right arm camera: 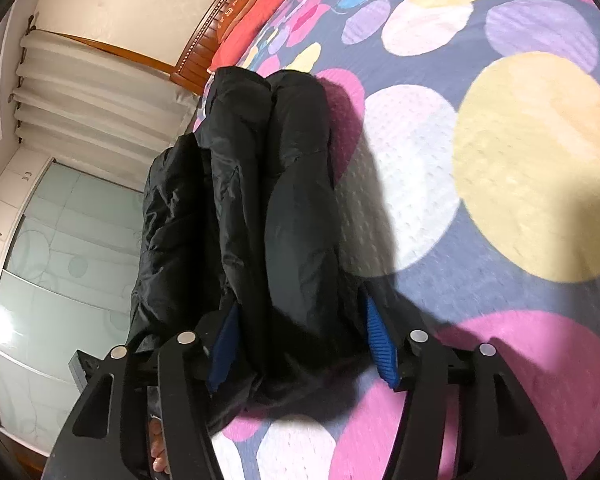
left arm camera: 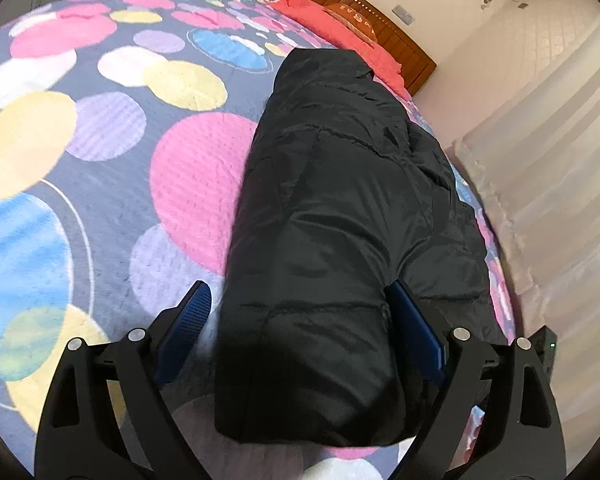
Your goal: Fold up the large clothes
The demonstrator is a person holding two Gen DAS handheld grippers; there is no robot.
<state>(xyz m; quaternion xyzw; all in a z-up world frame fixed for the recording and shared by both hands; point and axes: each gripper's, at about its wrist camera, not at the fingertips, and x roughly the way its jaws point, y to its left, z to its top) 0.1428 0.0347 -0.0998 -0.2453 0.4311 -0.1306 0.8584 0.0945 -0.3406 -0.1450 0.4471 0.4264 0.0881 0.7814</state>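
Observation:
A black padded jacket (left arm camera: 340, 216) lies folded lengthwise on a bed with a coloured-circle blanket (left arm camera: 100, 140). My left gripper (left arm camera: 300, 320) straddles its near end, jaws wide, blue pads (left arm camera: 192, 320) on either side; the left pad does not touch the fabric. In the right wrist view the jacket (right arm camera: 260, 200) is bunched and lifted off the blanket (right arm camera: 500, 160). My right gripper (right arm camera: 304, 336) has the thick bundle between its blue pads (right arm camera: 380, 340), which press the fabric on both sides.
Red pillows (left arm camera: 332, 28) and a wooden headboard (left arm camera: 380, 20) are at the bed's far end. White curtains (left arm camera: 540, 160) hang beside the bed's right edge. A glass-fronted wardrobe (right arm camera: 60, 260) stands past the bed in the right wrist view.

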